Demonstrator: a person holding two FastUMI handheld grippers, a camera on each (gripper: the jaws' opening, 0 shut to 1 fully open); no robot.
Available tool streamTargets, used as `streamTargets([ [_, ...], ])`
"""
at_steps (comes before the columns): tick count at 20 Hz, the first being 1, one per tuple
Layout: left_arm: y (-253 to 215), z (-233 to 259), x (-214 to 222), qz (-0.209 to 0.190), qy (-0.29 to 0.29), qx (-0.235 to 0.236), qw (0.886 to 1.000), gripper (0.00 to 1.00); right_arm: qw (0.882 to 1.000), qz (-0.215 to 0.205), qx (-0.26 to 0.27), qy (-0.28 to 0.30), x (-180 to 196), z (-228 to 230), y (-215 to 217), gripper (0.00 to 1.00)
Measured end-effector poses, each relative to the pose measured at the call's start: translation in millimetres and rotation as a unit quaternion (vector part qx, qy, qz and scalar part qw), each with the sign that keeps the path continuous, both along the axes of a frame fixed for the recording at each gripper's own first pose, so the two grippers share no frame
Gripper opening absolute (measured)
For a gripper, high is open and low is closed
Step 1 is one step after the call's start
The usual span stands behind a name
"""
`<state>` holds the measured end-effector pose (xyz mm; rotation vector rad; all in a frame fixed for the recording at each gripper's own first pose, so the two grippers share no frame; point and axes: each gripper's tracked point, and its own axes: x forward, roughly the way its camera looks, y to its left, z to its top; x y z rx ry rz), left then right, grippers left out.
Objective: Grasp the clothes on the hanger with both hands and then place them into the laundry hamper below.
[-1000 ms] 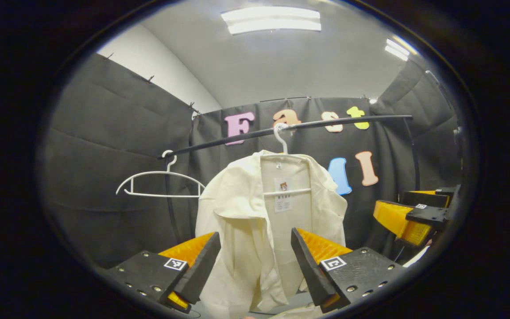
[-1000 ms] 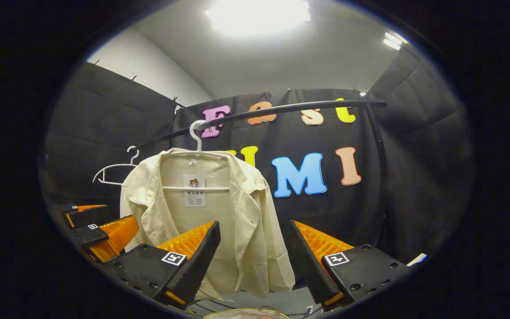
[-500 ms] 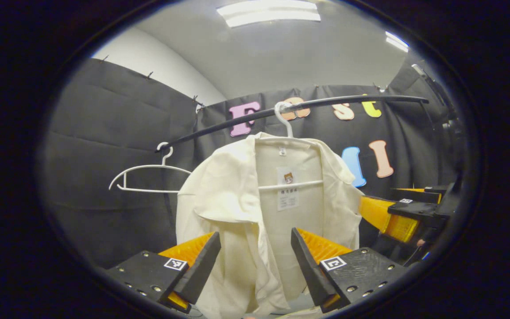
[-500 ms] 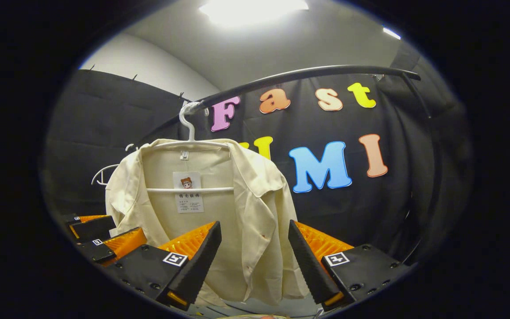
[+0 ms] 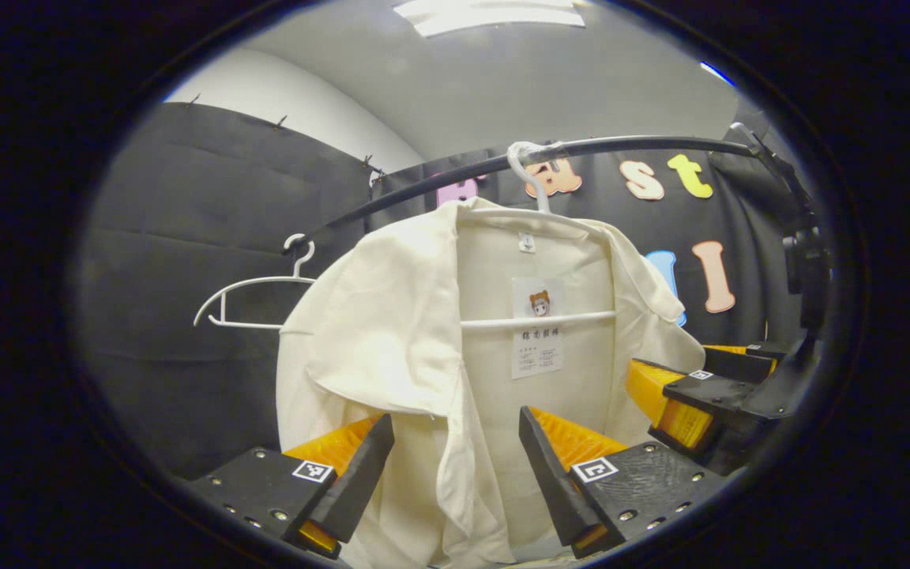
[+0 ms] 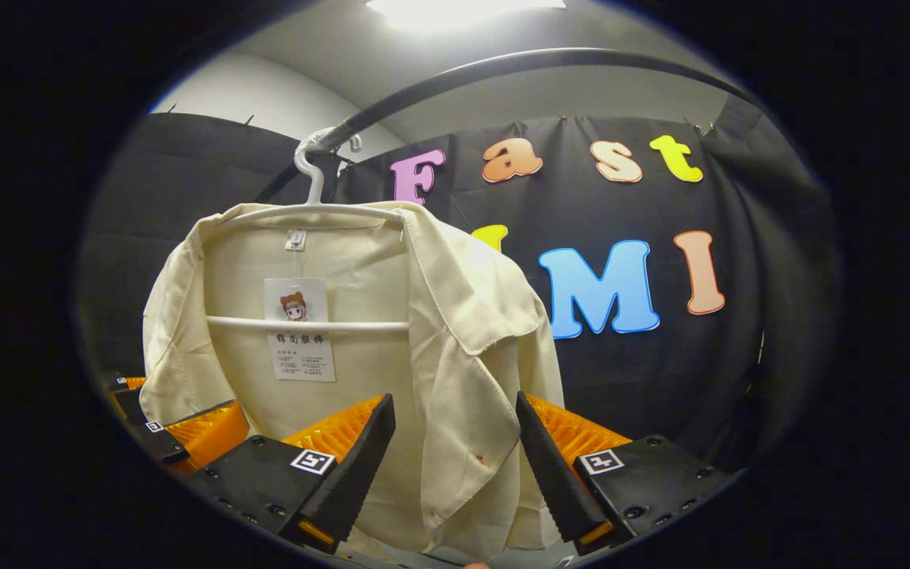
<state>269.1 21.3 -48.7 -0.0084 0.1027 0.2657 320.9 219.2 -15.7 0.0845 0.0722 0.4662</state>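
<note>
cream shirt point(image 5: 392, 332) hangs on a white hanger point(image 6: 309, 324) from the black rail point(image 6: 502, 67); left gripper point(image 5: 455, 466) and right gripper point(image 6: 455, 458) both gape wide near it, holding nothing.

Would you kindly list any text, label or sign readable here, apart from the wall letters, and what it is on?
Paper tag inside the shirt: printed lines, too small to read.
Neck label: too small to read.
Square marker on the right tongs: a pattern, no words.
</note>
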Motion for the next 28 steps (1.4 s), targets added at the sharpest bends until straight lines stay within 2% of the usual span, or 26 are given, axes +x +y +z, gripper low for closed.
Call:
streamTargets([
  [4, 3, -11, 19, 0.015, 0.016, 0.003, 1.0, 0.92, 1.0, 0.0, -0.009, 0.006, 22, -9, 10, 0.96],
  [5, 4, -13, 22, 0.02, 0.018, 0.004, 1.0, 0.94, 1.0, 0.0, -0.01, 0.009, 26, -11, 13, 0.96],
  [11, 12, -25, 33, 0.046, 0.038, 0.012, 0.998, 0.91, 1.0, -0.016, -0.014, 0.015, 42, -16, 16, 0.94],
  [12, 11, -29, 33, 0.045, 0.046, 0.011, 0.998, 0.88, 1.0, -0.02, -0.016, 0.016, 44, -17, 16, 0.89],
  [13, 13, -27, 30, 0.053, 0.047, 0.01, 0.997, 0.88, 0.999, -0.024, -0.02, 0.015, 44, -17, 14, 0.68],
  [14, 16, -30, 33, 0.055, 0.049, 0.008, 0.997, 0.77, 0.999, -0.03, -0.027, 0.014, 45, -17, 11, 0.62],
  [16, 19, -33, 32, 0.053, 0.055, 0.003, 0.997, 0.55, 0.998, -0.049, -0.035, 0.0, 49, -13, 2, 0.25],
  [17, 21, -33, 28, 0.051, 0.057, 0.002, 0.997, 0.47, 0.998, -0.041, -0.038, -0.002, 47, -11, 5, 0.1],
  [18, 17, -30, 27, 0.037, 0.054, -0.002, 0.998, 0.4, 0.999, -0.033, -0.042, -0.001, 46, -12, 7, 0.09],
  [19, 20, -28, 24, 0.042, 0.053, 0.002, 0.998, 0.34, 0.998, -0.04, -0.038, -0.008, 50, -10, 5, 0.1],
  [20, 24, -27, 19, 0.047, 0.046, 0.012, 0.998, 0.07, 0.998, -0.046, -0.032, -0.015, 49, -4, 1, 0.04],
  [22, 25, -12, 11, 0.036, 0.031, 0.027, 0.999, 0.02, 0.996, -0.069, -0.033, -0.036, 49, 10, -17, 0.03],
  [27, 42, 23, -12, 0.056, 0.006, 0.082, 0.995, 0.05, 0.991, -0.1, -0.046, -0.083, 45, 39, -35, 0.03],
  [28, 46, 28, -16, 0.06, 0.004, 0.091, 0.994, 0.03, 0.989, -0.105, -0.05, -0.093, 44, 44, -40, 0.0],
])
